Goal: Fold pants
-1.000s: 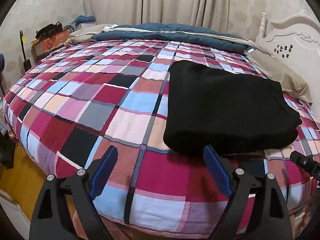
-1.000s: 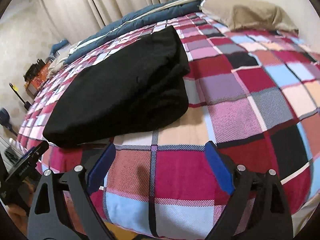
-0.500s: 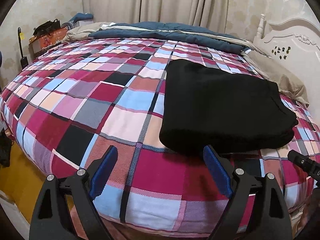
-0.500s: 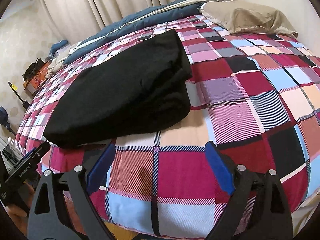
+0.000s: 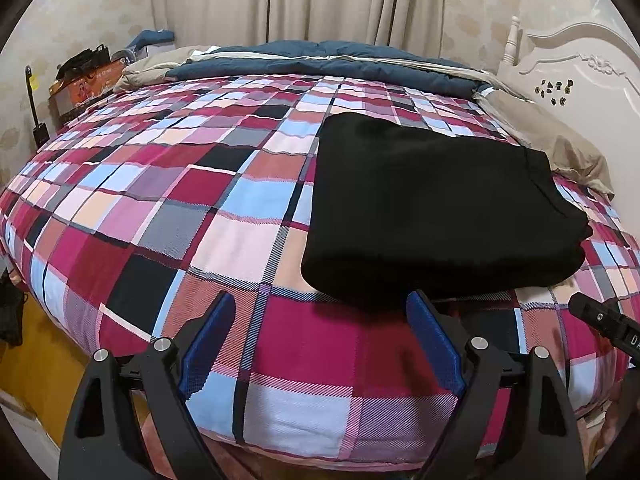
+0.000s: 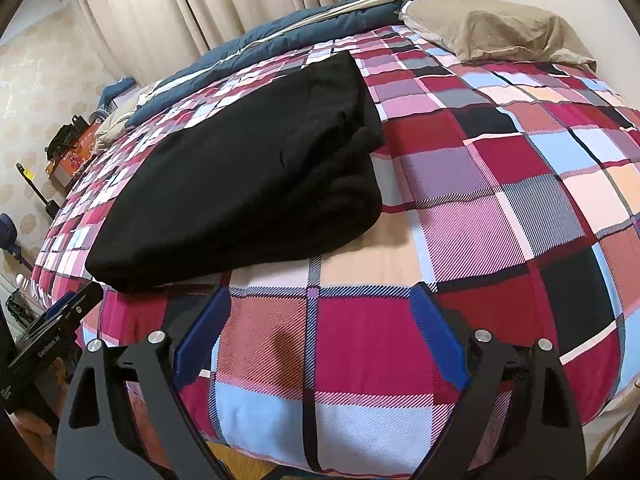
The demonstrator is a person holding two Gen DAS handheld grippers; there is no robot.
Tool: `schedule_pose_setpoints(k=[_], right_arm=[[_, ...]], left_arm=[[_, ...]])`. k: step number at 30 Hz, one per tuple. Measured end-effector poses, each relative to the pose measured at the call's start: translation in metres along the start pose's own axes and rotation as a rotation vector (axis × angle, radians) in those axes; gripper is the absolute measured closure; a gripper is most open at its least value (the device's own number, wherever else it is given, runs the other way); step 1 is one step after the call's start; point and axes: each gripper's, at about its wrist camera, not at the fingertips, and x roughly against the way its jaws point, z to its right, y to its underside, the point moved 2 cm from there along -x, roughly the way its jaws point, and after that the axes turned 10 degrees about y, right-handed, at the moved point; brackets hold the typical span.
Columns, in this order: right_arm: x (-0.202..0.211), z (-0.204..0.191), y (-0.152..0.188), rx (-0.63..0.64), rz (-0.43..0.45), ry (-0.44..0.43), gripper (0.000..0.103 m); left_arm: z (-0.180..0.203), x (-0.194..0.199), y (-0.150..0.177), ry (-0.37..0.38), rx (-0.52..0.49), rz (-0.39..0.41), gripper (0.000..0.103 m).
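The black pants (image 5: 432,208) lie folded into a thick rectangle on the plaid bedspread (image 5: 168,208). My left gripper (image 5: 322,304) hovers open just in front of their near edge, nothing between its blue pads. In the right wrist view the same pants (image 6: 256,176) sit up and to the left, layered edges facing right. My right gripper (image 6: 320,300) stands open over bare bedspread (image 6: 500,208) to the right of the bundle, holding nothing. Each gripper's black body shows at the edge of the other's view.
A beige pillow (image 6: 500,32) and a white headboard (image 5: 580,68) stand at the right. A rolled blue duvet (image 5: 320,60) lies along the far side under curtains. A cluttered bedside stand (image 5: 80,76) is at the left. Wooden floor (image 5: 40,352) shows below the bed's edge.
Both views have shifted only slightly; the pants look the same and stay in place. Both grippers remain open and empty.
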Motion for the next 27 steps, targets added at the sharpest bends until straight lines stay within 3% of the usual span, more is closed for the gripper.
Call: schedule_pose_setpoints(k=[27], right_arm=[[0.0004, -0.0027, 0.0038, 0.004, -0.012, -0.005, 0.012]], left_arm=[[0.0085, 0.0038, 0.0030, 0.003, -0.031, 0.005, 0.017]])
